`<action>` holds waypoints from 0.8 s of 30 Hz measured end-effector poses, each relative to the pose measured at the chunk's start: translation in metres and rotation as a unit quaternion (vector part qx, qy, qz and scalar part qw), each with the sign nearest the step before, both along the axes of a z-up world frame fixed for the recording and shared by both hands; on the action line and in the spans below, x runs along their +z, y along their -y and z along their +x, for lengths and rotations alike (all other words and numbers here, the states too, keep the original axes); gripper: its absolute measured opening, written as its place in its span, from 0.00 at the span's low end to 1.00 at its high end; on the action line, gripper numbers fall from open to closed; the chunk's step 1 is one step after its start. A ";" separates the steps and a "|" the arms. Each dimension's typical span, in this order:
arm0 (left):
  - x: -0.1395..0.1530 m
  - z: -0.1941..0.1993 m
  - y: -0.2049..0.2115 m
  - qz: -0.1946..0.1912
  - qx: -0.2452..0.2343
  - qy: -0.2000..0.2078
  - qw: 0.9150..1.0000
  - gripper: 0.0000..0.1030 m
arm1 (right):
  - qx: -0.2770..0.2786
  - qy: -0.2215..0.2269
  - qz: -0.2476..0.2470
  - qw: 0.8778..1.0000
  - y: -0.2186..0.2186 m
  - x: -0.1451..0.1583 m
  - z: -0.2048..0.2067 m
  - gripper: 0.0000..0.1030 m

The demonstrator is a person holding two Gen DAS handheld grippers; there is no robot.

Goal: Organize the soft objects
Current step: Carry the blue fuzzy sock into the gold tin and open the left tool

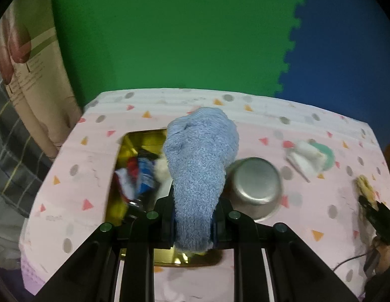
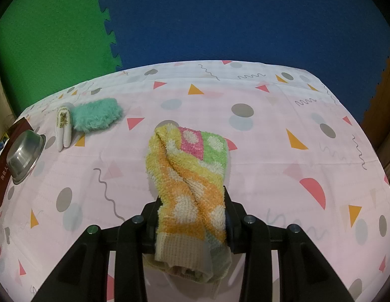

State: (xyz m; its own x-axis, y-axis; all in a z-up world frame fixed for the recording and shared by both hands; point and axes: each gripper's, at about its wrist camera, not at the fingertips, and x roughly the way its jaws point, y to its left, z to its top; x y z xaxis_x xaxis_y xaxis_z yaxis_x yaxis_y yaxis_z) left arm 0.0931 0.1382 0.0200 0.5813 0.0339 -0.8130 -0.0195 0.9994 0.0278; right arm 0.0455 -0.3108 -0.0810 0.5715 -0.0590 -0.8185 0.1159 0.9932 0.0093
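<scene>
A blue towel is clamped between the closed left gripper, above the gold tray. A striped multicolour towel is clamped in the closed right gripper, above the tablecloth.

We're seeing a steel bowl lying overturned on the patterned tablecloth, green floor mat meeting blue floor mat behind.
</scene>
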 end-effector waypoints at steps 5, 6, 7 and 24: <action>0.000 0.017 -0.034 0.021 0.024 -0.003 1.000 0.17 | 0.000 0.000 -0.001 1.000 0.000 0.000 0.000 0.38; -0.002 0.021 -0.040 0.022 0.027 -0.005 0.999 0.17 | 0.000 0.000 -0.001 1.000 0.000 0.000 0.000 0.38; -0.004 0.025 -0.043 0.019 0.024 -0.010 0.999 0.18 | 0.000 0.000 -0.001 1.000 0.000 0.000 0.000 0.38; -0.057 0.083 -0.057 -0.007 0.032 -0.069 0.997 0.20 | 0.001 -0.002 -0.005 1.000 -0.001 -0.001 0.001 0.38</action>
State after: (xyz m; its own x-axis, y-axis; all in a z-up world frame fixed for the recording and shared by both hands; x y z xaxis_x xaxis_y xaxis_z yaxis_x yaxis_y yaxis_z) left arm 0.1757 0.1951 -0.0371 0.4615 0.0555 -0.8854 -0.0808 0.9965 0.0204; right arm 0.0465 -0.3100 -0.0816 0.5686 -0.0668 -0.8199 0.1144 0.9934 -0.0016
